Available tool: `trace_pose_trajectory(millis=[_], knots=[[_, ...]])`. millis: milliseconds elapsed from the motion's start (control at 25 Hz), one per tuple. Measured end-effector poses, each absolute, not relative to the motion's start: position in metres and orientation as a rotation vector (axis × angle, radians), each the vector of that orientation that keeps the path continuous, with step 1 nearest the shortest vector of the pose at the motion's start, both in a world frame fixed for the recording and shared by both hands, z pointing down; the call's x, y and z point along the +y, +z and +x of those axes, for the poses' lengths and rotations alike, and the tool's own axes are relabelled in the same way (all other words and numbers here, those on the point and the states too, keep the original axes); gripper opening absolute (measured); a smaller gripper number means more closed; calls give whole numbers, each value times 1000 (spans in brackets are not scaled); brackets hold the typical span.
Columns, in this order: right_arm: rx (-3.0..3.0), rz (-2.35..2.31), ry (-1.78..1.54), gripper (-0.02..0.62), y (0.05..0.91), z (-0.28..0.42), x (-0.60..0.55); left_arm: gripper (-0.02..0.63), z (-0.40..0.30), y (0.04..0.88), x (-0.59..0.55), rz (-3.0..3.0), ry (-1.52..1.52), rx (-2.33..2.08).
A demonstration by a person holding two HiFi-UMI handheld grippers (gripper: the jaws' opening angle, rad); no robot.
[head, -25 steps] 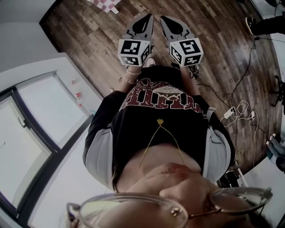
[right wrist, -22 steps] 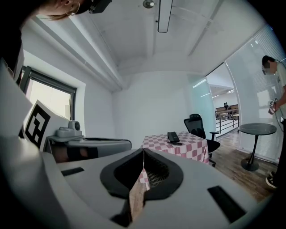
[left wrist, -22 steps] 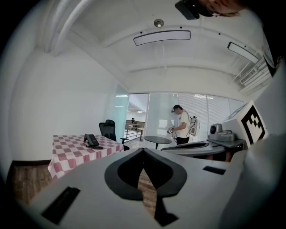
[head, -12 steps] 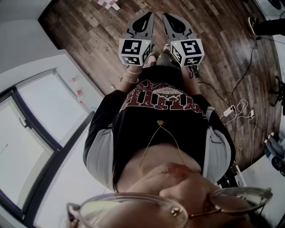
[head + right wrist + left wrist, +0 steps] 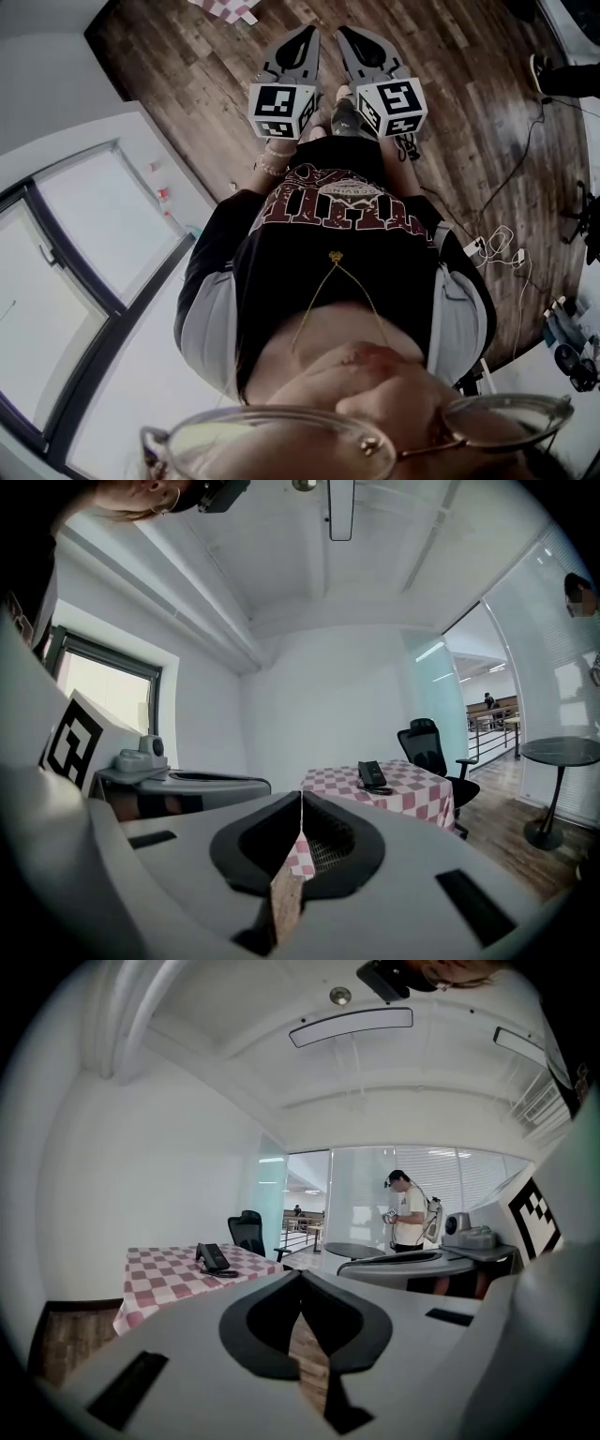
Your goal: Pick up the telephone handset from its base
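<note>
Both are empty here: left gripper (image 5: 300,1275) has its jaws pressed together, right gripper (image 5: 301,797) same deal. Phone (image 5: 213,1258) sits on the checkered table (image 5: 155,1279), mid-left of the left gripper view, well apart from both.

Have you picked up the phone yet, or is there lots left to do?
Nothing is done yet. The telephone sits far off on the checkered table, untouched. In hand: the left gripper and right gripper are both shut and empty, pointing toward that table. Left to do: get to the table, open a gripper, close it on the handset and lift it.
</note>
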State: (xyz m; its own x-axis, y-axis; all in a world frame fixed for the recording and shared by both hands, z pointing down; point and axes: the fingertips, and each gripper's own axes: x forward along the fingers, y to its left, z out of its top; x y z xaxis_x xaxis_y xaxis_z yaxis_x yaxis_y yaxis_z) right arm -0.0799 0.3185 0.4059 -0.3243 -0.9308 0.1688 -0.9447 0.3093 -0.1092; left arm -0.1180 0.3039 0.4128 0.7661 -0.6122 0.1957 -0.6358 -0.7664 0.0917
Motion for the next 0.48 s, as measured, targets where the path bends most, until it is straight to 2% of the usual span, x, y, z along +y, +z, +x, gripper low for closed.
trace_pose_trajectory(millis=[480], knots=[[-2539,1731,270,20,395,-23,256,0,-58,403,244,2783,197,-1054]])
